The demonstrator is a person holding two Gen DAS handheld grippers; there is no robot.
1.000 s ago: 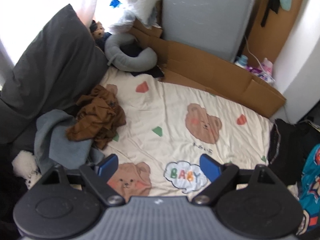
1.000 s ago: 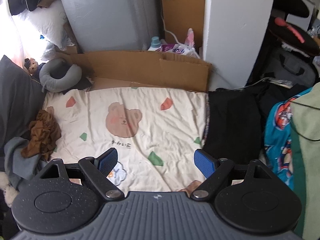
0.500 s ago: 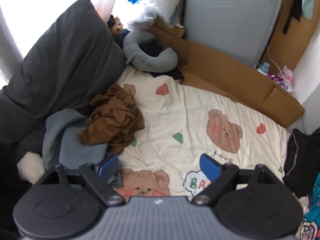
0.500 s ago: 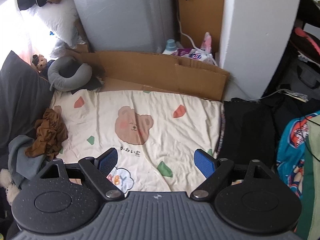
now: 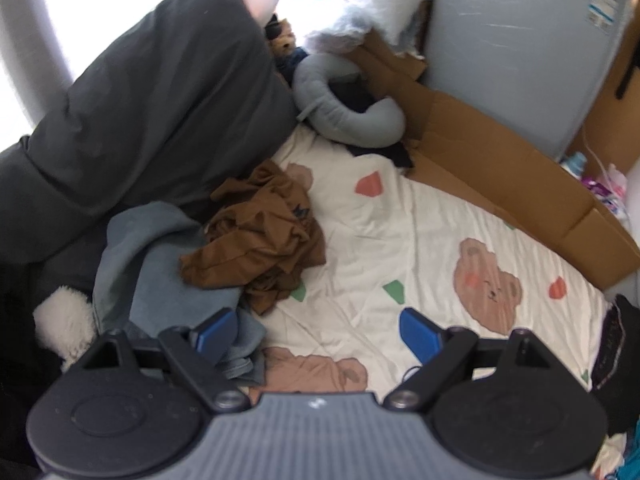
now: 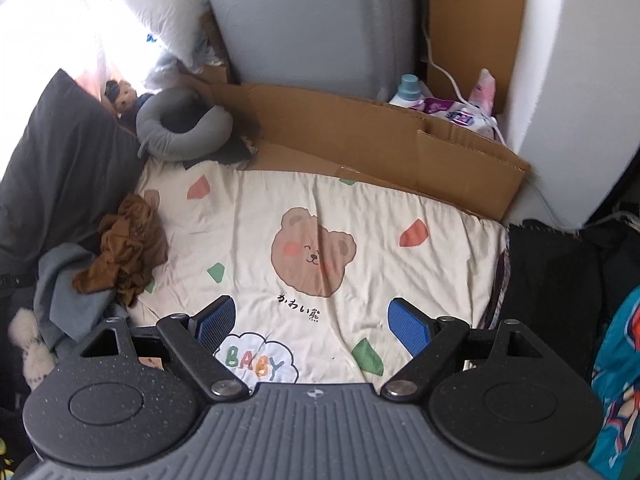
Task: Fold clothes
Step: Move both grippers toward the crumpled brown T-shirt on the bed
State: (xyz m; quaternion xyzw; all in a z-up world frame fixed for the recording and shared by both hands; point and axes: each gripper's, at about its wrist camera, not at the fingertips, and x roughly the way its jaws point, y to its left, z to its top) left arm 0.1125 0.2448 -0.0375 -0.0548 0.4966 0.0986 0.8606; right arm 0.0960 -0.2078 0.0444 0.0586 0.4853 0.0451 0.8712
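Note:
A crumpled brown garment (image 5: 260, 236) (image 6: 126, 246) lies at the left edge of a cream bear-print blanket (image 5: 420, 240) (image 6: 320, 216), partly over a blue-grey garment (image 5: 160, 272) (image 6: 66, 284). My left gripper (image 5: 318, 334) hovers open just short of the brown heap, its left pad above the blue-grey cloth. Over the middle of the blanket my right gripper (image 6: 314, 322) hangs open, with nothing between its fingers. Both grippers are clear of the clothes.
A dark grey pillow (image 5: 152, 112) leans at the left. A grey neck pillow (image 5: 344, 108) and flattened cardboard (image 5: 500, 172) line the far side, before a tall grey panel (image 6: 312, 20). Dark clothing (image 6: 552, 272) and a teal printed fabric (image 6: 616, 380) lie at the right.
Both grippers have swung left and forward: the brown and blue-grey heap has grown larger and more central in the left wrist view. Both grippers stay open.

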